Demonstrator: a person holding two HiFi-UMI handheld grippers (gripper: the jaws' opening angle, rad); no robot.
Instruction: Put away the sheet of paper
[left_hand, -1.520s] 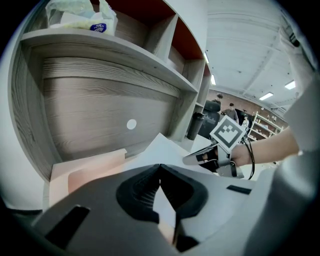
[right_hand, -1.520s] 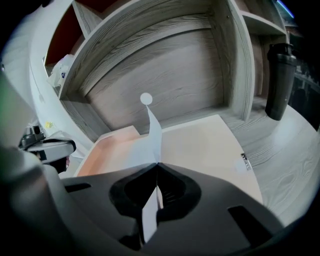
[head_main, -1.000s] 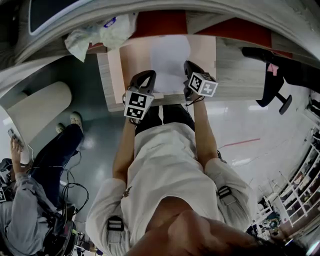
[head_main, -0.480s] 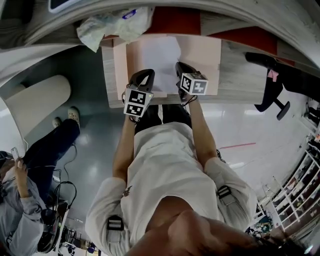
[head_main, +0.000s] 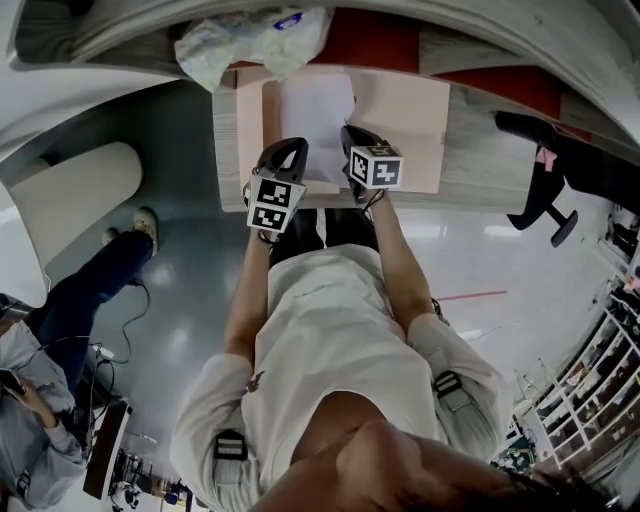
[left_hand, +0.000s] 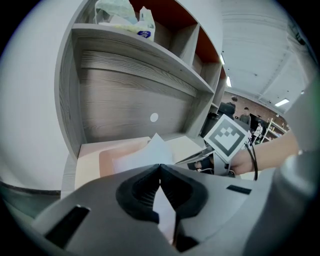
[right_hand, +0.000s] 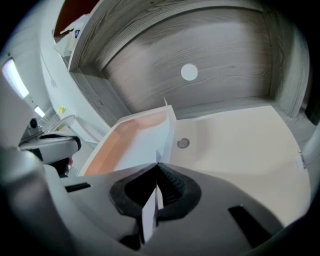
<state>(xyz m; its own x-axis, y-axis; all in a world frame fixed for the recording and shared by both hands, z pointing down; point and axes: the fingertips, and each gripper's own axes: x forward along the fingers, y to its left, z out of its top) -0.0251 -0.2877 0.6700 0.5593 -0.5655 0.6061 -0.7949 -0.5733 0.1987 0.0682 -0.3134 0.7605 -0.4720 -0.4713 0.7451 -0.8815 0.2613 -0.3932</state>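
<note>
A white sheet of paper (head_main: 315, 112) hangs over an open pink folder (head_main: 405, 110) that lies on the desk (head_main: 480, 160). My left gripper (head_main: 288, 158) is shut on the sheet's near left edge, and the paper (left_hand: 150, 154) runs out from between its closed jaws. My right gripper (head_main: 350, 142) is shut on the near right edge; in the right gripper view the sheet (right_hand: 145, 142) stands on edge and bends up from the jaws. The folder's right leaf (right_hand: 235, 145) carries a round snap button (right_hand: 183, 143).
A crumpled plastic bag (head_main: 250, 40) sits on the shelf above the desk. The desk's grey wooden back panel (right_hand: 225, 60) has a white round cap (right_hand: 189, 72). A black chair (head_main: 540, 170) stands to the right. A seated person (head_main: 60, 330) is at the left.
Both grippers have carried the sheet a little to the left over the folder. The right gripper has come closer to the left one. Both stay shut on the paper.
</note>
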